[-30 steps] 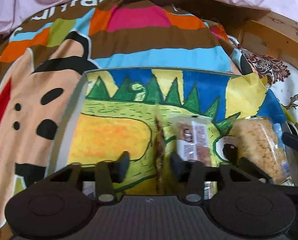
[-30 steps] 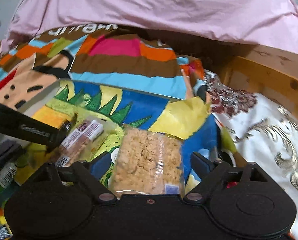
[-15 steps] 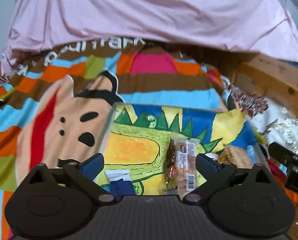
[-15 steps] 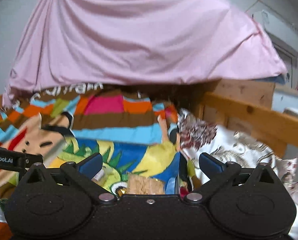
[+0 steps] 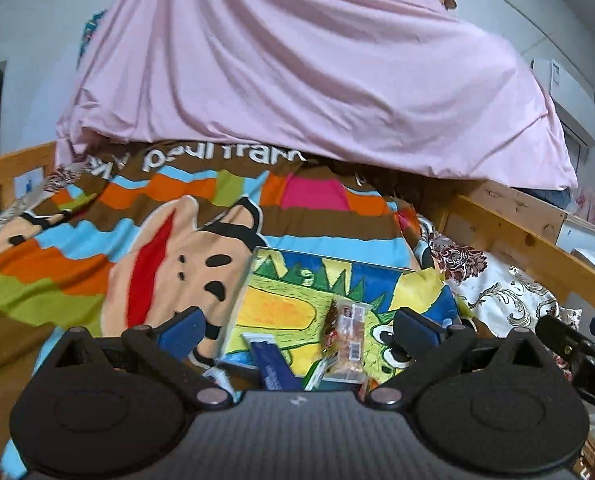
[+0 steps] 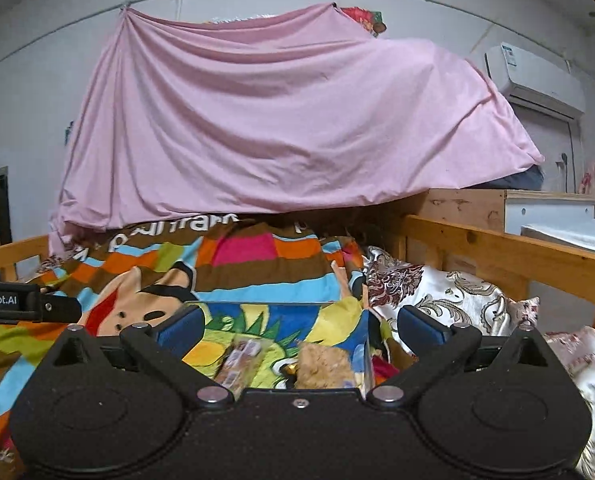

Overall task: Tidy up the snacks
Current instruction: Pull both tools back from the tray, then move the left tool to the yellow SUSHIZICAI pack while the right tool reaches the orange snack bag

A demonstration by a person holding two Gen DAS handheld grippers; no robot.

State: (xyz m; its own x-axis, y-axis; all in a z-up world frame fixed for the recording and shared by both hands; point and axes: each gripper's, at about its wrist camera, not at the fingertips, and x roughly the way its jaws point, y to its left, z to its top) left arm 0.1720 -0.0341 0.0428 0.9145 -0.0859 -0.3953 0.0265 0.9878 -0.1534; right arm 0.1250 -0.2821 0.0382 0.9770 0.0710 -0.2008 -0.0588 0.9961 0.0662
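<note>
A flat tray (image 5: 281, 304) painted with a green dinosaur lies on the striped cartoon blanket (image 5: 97, 248). On it rest a clear-wrapped snack bar pack (image 5: 347, 336) and a dark blue packet (image 5: 271, 364) at its near edge. In the right wrist view the same tray (image 6: 233, 320) carries the bar pack (image 6: 239, 356) and a bag of tan crumbly snack (image 6: 325, 366). My left gripper (image 5: 297, 326) stands open and empty, raised above and behind the tray. My right gripper (image 6: 299, 326) is likewise open with nothing between its fingers.
A pink sheet (image 6: 281, 120) hangs over the far end of the bed. Wooden bed rails (image 6: 497, 252) run along the right side, with a floral quilt (image 6: 449, 292) beside the tray. An air conditioner (image 6: 537, 76) is on the wall.
Both grippers let go of their snacks, opened wide and pulled back and up from the tray. The bar pack and the crumbly bag now lie on the tray.
</note>
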